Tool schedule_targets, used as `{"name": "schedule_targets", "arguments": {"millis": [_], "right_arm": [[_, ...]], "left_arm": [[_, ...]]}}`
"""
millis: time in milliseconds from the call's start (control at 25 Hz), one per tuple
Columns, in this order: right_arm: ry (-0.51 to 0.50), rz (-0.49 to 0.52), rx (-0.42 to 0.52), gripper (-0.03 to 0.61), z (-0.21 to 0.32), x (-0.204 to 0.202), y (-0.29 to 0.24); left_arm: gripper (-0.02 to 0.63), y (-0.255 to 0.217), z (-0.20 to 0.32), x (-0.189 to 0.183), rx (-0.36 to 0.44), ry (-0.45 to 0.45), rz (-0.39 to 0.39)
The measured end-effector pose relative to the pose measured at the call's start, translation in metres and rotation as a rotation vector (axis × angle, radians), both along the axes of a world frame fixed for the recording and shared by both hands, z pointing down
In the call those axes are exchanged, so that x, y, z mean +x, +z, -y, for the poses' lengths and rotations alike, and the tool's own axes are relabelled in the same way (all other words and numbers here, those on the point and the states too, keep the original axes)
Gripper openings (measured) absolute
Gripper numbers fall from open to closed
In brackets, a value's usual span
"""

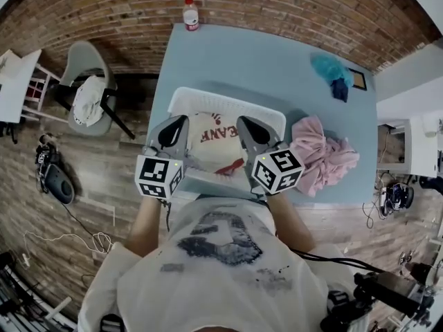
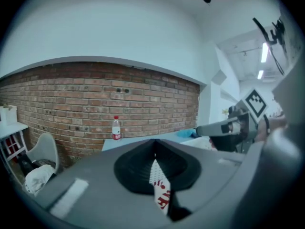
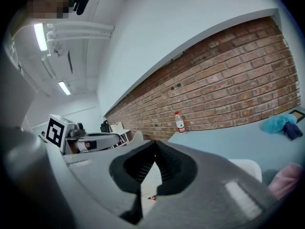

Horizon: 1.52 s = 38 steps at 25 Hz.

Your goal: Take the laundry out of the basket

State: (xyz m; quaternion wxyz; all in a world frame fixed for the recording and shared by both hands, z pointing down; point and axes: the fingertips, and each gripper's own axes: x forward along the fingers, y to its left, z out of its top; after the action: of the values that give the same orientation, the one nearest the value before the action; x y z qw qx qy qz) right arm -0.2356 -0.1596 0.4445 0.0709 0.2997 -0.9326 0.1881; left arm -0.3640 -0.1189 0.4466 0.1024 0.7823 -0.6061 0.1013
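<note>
Left tool [image 1: 177, 127]: jaws clenched. Nothing looks pinched; its own view shows only cloth below, seen through the slot. It is held nearly level over the near-left rim of the laundry basket [image 1: 228, 101], which stands on the tabletop [image 1: 263, 54].
White garment with red lettering [image 1: 211, 140] lies in the basket, between both tools.
Right tool [image 1: 248, 127]: likewise clenched and apparently empty, over the near-right rim.
Paired stance suggests a two-point pick-up; jaws must part first.
Pink laundry [image 1: 324, 154] is heaped just right of the basket, probably the drop-off spot.
</note>
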Motion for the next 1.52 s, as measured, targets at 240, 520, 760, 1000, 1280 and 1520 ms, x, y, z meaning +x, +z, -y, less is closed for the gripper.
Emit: {"name": "schedule_targets", "arguments": {"millis": [240,520,760,1000,1280,1520], "right_arm": [[-0.044,-0.080,0.006,-0.002,0.002,-0.023,0.010],[-0.123,-0.156,-0.041,0.137,0.004,-0.038,0.039],[-0.283,-0.195,-0.058,0.388,-0.009,-0.058,0.064],[-0.452,-0.278,-0.053,0.540,-0.030,-0.072,0.096],[-0.587,-0.467,-0.094,0.558,-0.041,-0.084,0.154],[-0.692,-0.620,-0.128,0.558,-0.053,-0.096,0.203]], "left_arm": [[-0.009,0.003,0.006,-0.012,0.020,0.009,-0.001],[-0.009,0.012,0.009,-0.018,0.017,0.011,-0.006],[-0.009,0.018,0.007,-0.021,0.006,0.002,-0.005],[-0.009,0.019,0.007,-0.019,0.005,0.006,-0.011],[-0.009,0.024,0.003,-0.019,-0.022,0.011,-0.005],[-0.009,0.024,0.006,-0.024,-0.016,-0.001,-0.013]]}}
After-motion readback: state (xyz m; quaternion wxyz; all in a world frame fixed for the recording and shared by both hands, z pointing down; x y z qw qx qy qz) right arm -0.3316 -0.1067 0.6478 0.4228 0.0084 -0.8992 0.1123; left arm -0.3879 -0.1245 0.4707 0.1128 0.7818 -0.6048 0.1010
